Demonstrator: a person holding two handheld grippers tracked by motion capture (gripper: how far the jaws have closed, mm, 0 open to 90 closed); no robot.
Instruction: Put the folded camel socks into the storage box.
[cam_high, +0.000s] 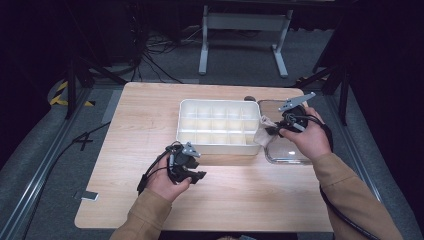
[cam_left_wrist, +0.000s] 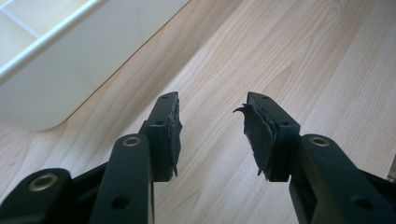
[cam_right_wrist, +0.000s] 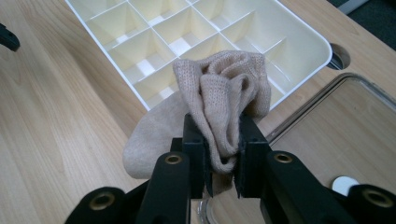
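Over the right end of the worktop, the right gripper has its jaws clamped on a beige knitted sock; in the right gripper view the bunched cloth stands up between the two black jaws, folded on itself, while a flatter part of it hangs down to the left of them; the sock is held above the near right corner of the white divided tray, its bulk over the tray's corner compartment and rim, though whether it touches the rim I cannot tell; in the high view it shows as a pale crumpled scrap at the tray's right edge, between the tray and a clear plastic box that lies just beside the tray on the right; the box is see-through, with the wood grain visible through its bottom, and a small white round thing shows within its outline in the right gripper view; a round hole in the worktop sits just beyond the tray's far right corner; the tray's compartments, in rows, all look bare; the left gripper is held low over the worktop in front of the tray, well apart from the sock; in the left gripper view its jaws stand apart with nothing between them, bare wood showing in the gap, the dark pads frayed at their edges, and the tray's rounded white wall rises at the upper left; tan sleeves cover both forearms.
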